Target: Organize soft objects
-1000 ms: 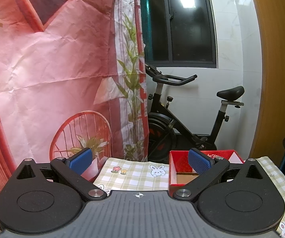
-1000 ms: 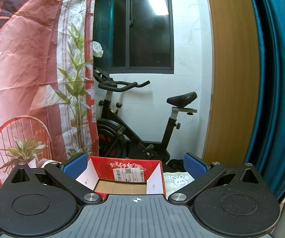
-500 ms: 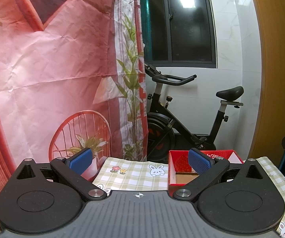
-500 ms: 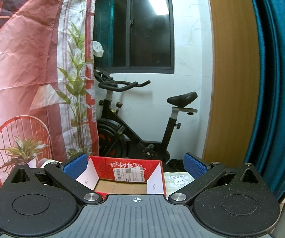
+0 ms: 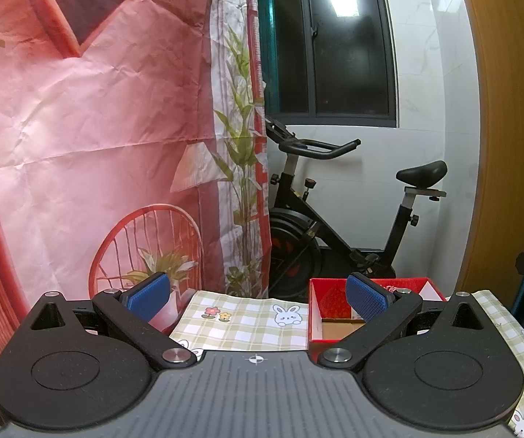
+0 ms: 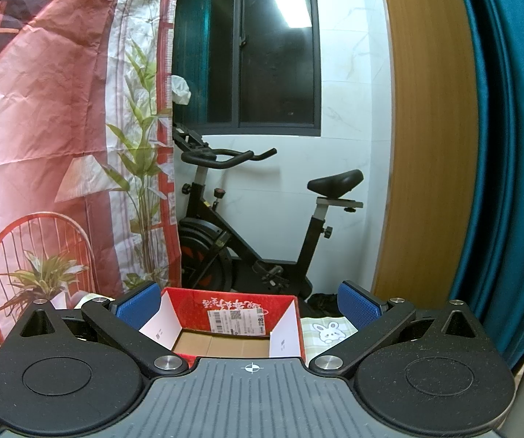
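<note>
A red cardboard box (image 6: 236,323) with a brown floor and nothing inside stands on the checked bunny tablecloth (image 5: 247,319). In the left wrist view the same box (image 5: 329,304) sits at the right, partly behind my right-hand blue pad. My left gripper (image 5: 258,297) is open, its blue pads wide apart over the cloth, holding nothing. My right gripper (image 6: 249,304) is open too, with the box framed between its pads. No soft object shows in either view.
A pink printed backdrop (image 5: 90,127) hangs close on the left. Beyond the table stands a black exercise bike (image 6: 247,226) against a white wall with a dark window. A wooden panel (image 6: 429,138) and a teal curtain (image 6: 510,146) rise at the right.
</note>
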The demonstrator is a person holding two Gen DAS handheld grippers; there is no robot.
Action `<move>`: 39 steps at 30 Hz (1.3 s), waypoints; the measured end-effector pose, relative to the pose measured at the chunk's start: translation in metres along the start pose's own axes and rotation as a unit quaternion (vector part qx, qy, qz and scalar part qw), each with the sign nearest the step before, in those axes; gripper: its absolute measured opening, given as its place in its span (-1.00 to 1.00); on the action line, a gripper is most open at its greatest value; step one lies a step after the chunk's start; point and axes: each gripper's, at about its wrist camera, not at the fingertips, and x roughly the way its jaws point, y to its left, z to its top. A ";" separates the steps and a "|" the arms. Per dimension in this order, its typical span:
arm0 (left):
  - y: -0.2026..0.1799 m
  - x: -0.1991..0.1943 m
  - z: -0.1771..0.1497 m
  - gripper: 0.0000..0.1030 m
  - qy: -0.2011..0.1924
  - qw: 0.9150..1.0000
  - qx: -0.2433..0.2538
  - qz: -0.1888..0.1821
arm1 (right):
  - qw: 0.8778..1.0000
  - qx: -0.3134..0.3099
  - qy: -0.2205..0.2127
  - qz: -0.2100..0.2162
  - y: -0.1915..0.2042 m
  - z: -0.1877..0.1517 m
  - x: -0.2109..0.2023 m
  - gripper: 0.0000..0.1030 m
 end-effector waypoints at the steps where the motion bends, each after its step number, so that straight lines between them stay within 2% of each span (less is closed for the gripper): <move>1: 0.000 0.000 0.000 1.00 0.000 1.000 0.000 0.000 | 1.000 0.000 0.000 0.001 0.000 0.000 0.000 0.99; 7: -0.001 0.004 -0.003 1.00 0.004 1.000 0.004 0.001 | 1.000 0.005 -0.003 0.014 0.010 -0.003 0.005 0.99; 11: 0.000 0.015 -0.014 1.00 0.014 1.000 0.004 -0.004 | 0.999 0.010 -0.017 0.034 -0.001 -0.016 0.006 0.99; 15: 0.002 0.032 -0.036 1.00 0.038 0.999 0.000 -0.010 | 0.998 0.023 -0.016 0.056 -0.007 -0.039 0.014 0.99; 21: 0.001 0.056 -0.072 1.00 0.065 0.997 0.019 -0.022 | 0.997 0.044 0.015 0.054 -0.015 -0.088 0.037 0.99; 24: -0.002 0.065 -0.094 1.00 0.075 0.996 0.026 -0.034 | 0.997 0.040 0.040 0.053 -0.015 -0.115 0.044 0.99; 28: -0.003 0.081 -0.121 1.00 0.119 0.991 0.035 -0.055 | 0.992 0.035 0.091 0.074 -0.012 -0.149 0.049 0.99; 30: -0.002 0.089 -0.133 1.00 0.143 0.987 0.036 -0.062 | 0.992 0.013 0.116 0.056 -0.005 -0.163 0.051 0.99; 36: 0.001 0.112 -0.164 1.00 0.208 0.974 0.021 -0.087 | 0.984 0.005 0.165 0.069 0.004 -0.204 0.057 0.98; 39: 0.001 0.120 -0.179 1.00 0.236 0.967 0.009 -0.100 | 0.977 -0.001 0.202 0.069 0.007 -0.220 0.066 0.86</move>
